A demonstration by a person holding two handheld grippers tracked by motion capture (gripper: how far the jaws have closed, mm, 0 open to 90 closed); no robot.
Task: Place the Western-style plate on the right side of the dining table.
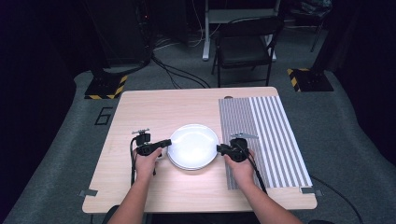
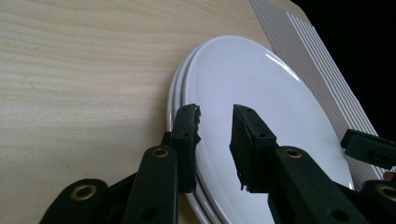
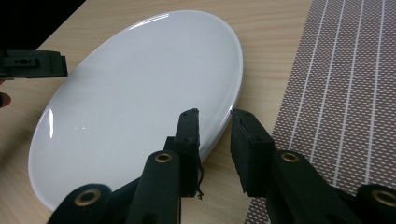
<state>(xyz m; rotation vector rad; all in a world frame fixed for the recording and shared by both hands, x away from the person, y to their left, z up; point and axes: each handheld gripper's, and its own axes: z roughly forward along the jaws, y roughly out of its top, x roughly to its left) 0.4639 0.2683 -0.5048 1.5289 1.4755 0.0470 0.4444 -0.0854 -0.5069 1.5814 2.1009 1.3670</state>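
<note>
I have the white plate (image 1: 193, 145) lying near the middle of the surface (image 1: 140, 107), a little toward its near edge, on top of what the left gripper view shows as a second plate rim (image 2: 173, 93) beneath it. My left gripper (image 1: 166, 143) is closed on the plate's left rim, one jaw over the top plate and one beside the stack. My right gripper (image 1: 219, 148) pinches the right rim, just beside the striped mat (image 1: 271, 135) along the surface's right edge.

Lower plates (image 2: 173, 100) mostly hidden under top plate (image 2: 261, 116); count unclear.
</note>
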